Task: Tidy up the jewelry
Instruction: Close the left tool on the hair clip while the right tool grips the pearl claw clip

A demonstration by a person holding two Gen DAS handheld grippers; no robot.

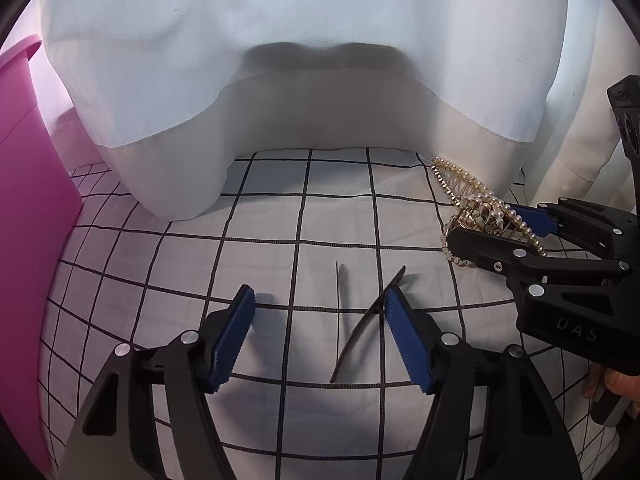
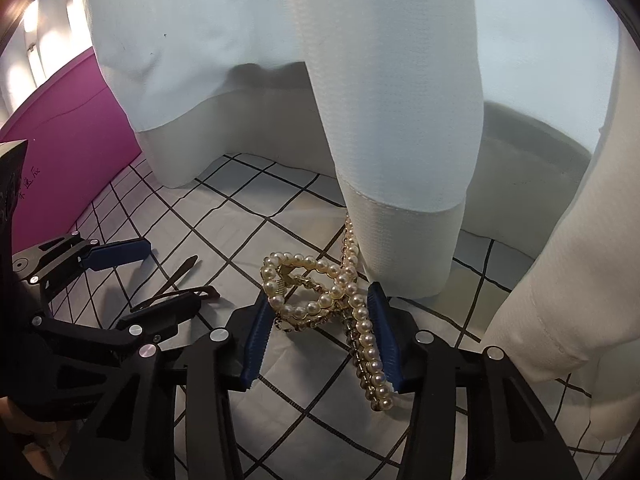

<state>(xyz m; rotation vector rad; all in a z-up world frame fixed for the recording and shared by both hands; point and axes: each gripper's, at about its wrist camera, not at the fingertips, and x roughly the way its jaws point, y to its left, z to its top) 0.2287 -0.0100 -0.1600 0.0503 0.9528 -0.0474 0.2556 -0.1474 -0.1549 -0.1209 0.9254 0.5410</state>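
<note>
fingers (image 2: 378, 332) flank pearl clip (image 2: 304, 292)

Pearl hair claw (image 2: 308, 292): gold-toned metal clip, both looped sides edged with cream pearls, spring coil visible at the hinge. Lies on its side on the grid-patterned cloth, between the blue pads of the right tongs (image 2: 318, 334), resting against the left pad.

Pearl comb (image 2: 370, 344): curved gold piece carrying a single row of pearls with wire teeth beneath. Runs from under the white curtain hem, across the claw, along the right pad.

Dark hair clip (image 1: 368, 322): slim, slightly curved, two prongs spread apart. Lies flat on the cloth, one prong touching the right pad of the left tongs (image 1: 320, 338).
</note>
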